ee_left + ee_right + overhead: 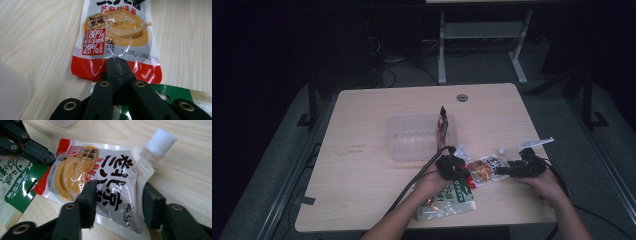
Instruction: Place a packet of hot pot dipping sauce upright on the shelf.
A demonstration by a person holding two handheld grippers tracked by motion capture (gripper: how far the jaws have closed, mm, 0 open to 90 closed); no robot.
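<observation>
A sauce pouch (484, 170) with a red bottom band and a white screw cap (161, 138) lies flat on the wooden table (362, 170), between my two grippers. My left gripper (466, 173) is shut. Its joined tips (117, 61) rest on the pouch's red band (87, 68); whether any film is pinched I cannot tell. In the right gripper view it reaches the pouch's red corner (48, 158). My right gripper (120, 192) straddles the pouch (105, 177) just below the spout, both pads against its sides.
A green and white packet (452, 200) lies under the left hand, near the table's front edge. A clear plastic tub (412, 140) stands mid-table with a red and black sachet (442, 120) upright in it. A small white piece (537, 142) lies beyond the right gripper.
</observation>
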